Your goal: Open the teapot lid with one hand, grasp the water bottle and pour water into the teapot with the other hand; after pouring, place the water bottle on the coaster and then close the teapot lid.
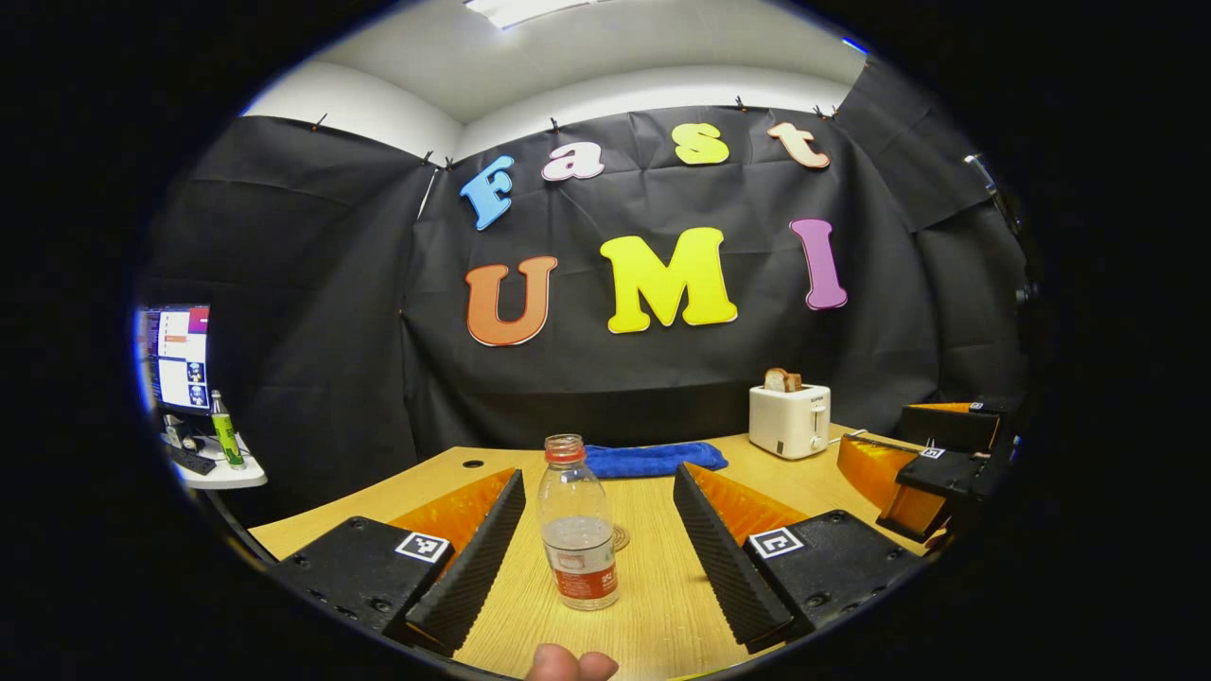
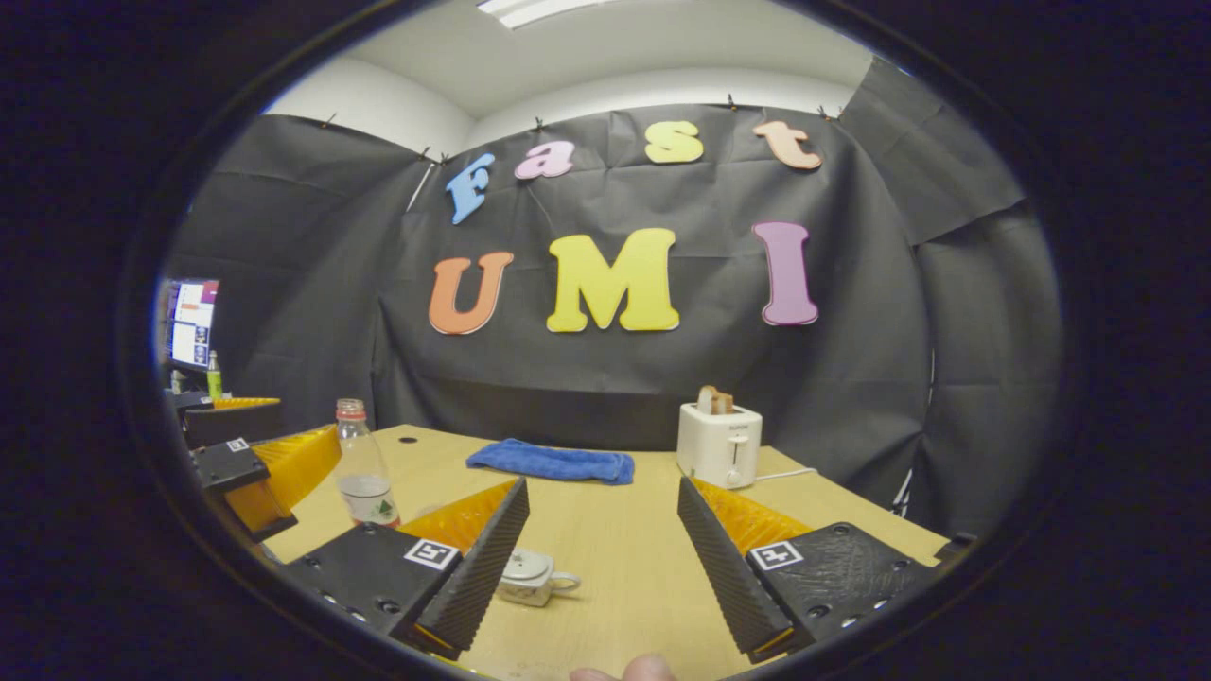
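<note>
A clear water bottle (image 1: 577,525) with a red label, partly filled, stands upright on the wooden table (image 1: 653,605). It sits between the fingers of my left gripper (image 1: 598,478), which is open and not touching it. A round coaster (image 1: 621,537) lies just behind the bottle on its right. In the right gripper view a small white teapot (image 2: 532,575) with its lid on sits by the inner edge of the left finger, partly hidden by it. My right gripper (image 2: 603,485) is open and holds nothing. The bottle (image 2: 364,468) stands further left there.
A folded blue towel (image 1: 653,459) lies at the back of the table, with a white toaster (image 1: 788,419) holding bread to its right. The right gripper (image 1: 922,454) hovers at the table's right side. A side shelf with a monitor (image 1: 175,355) and green bottle (image 1: 225,430) stands far left.
</note>
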